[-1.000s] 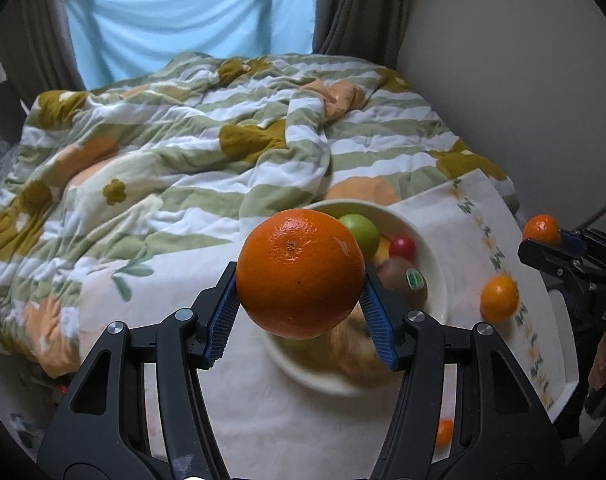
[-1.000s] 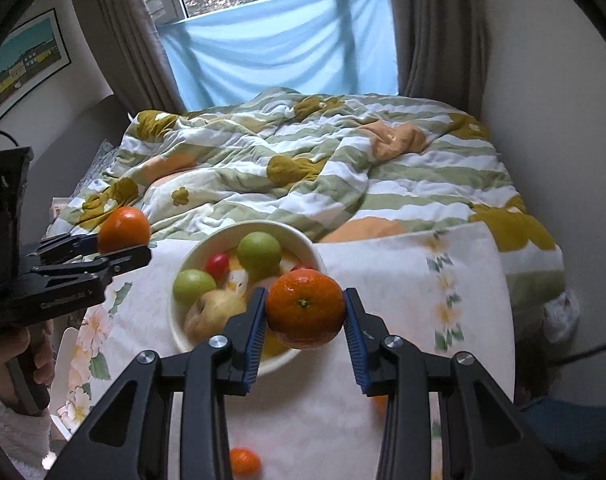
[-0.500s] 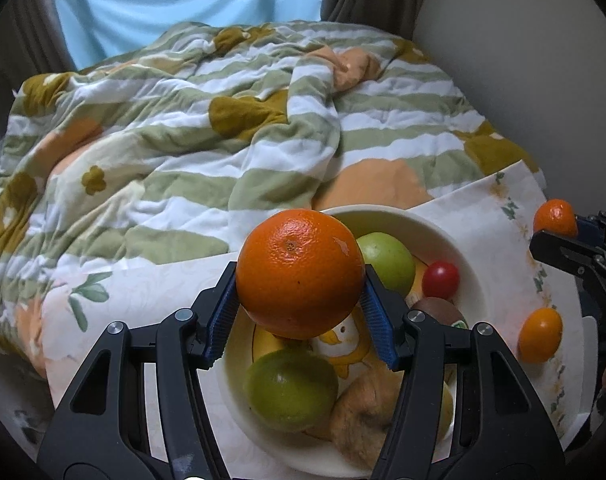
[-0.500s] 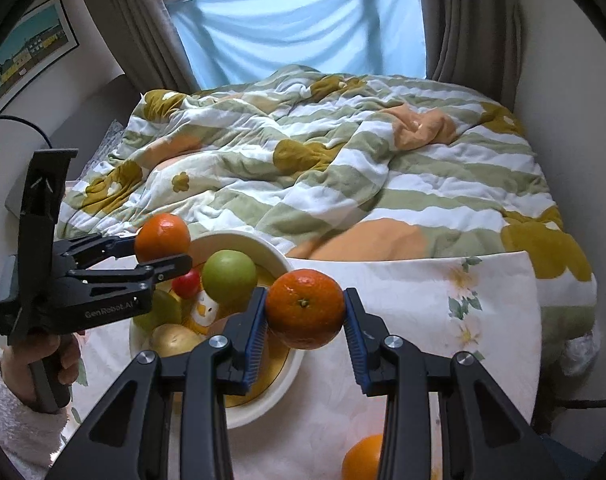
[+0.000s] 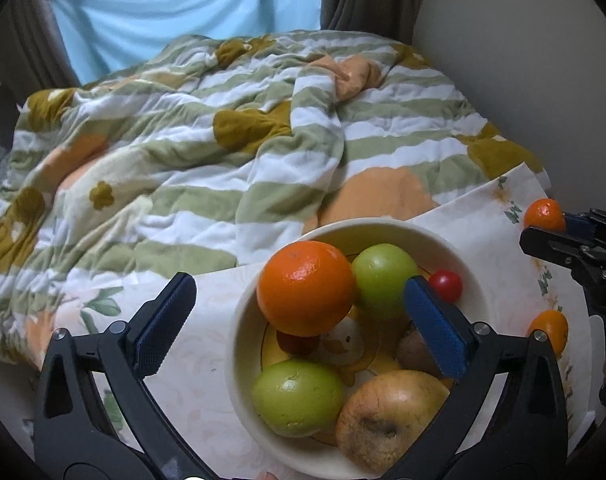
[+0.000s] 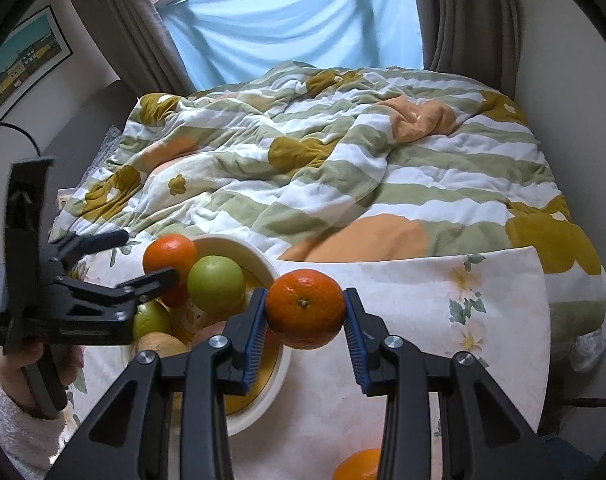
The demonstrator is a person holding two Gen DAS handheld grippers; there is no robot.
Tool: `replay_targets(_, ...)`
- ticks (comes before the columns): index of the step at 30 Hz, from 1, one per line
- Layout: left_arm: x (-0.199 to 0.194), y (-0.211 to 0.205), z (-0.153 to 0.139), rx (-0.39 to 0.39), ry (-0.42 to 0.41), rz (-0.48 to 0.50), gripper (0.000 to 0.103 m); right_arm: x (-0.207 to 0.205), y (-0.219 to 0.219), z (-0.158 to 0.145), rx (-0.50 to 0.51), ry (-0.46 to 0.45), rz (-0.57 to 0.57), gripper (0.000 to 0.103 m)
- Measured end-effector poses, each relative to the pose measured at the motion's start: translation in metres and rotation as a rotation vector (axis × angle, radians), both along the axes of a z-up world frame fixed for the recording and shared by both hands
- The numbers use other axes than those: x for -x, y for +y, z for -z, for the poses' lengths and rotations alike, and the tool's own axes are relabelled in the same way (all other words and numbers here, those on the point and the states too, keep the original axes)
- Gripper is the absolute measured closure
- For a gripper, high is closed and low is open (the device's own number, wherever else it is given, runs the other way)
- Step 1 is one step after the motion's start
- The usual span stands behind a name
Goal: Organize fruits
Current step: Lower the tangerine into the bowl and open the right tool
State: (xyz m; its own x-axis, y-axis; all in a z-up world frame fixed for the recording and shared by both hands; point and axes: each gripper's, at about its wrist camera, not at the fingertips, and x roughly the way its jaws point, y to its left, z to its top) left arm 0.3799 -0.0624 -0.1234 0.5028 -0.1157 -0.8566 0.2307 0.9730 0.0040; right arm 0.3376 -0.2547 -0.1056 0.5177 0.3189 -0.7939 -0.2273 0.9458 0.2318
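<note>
The cream bowl point(image 5: 239, 320) on the flowered tablecloth point(image 6: 443, 280) holds two green apples point(image 5: 383, 276), a tan pear point(image 5: 387, 420), a brown kiwi point(image 5: 413, 350), and two small red tomatoes point(image 5: 445, 286). The left gripper point(image 5: 299, 320) is opening wide above it, its blue pads clear of the large orange point(image 5: 307, 288), which sits over the bowl's far left side. The right gripper point(image 6: 305, 332) is clamped on a smaller orange point(image 6: 305, 308) just right of the bowl's rim, and one more orange point(image 5: 551, 330) lies on the cloth outside the bowl.
</note>
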Motion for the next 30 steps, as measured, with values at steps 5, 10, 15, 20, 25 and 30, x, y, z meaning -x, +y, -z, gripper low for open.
replay_targets(5,0.008,0.009,-0.01,0.002,-0.003,0.001,0.0,0.003,0.002,-0.005,0.01,-0.011,0.0,0.069)
replay_targets(10,0.022,0.025,-0.02,0.011,0.001,-0.018,0.0,0.005,0.014,-0.017,0.019,-0.027,-0.026,0.069)
replay_targets(15,0.042,0.045,-0.026,0.007,-0.006,-0.055,0.0,0.005,0.036,-0.024,0.001,-0.025,-0.07,0.069)
replay_targets(20,0.06,0.069,-0.024,0.01,0.007,-0.103,0.0,0.006,0.063,-0.02,-0.018,-0.005,-0.121,0.069)
replay_targets(25,0.081,0.088,-0.017,0.012,0.023,-0.147,0.0,0.005,0.086,-0.006,-0.035,0.034,-0.155,0.069)
replay_targets(30,0.098,0.101,-0.01,0.009,0.034,-0.179,0.0,0.003,0.1,0.009,-0.031,0.055,-0.164,0.069)
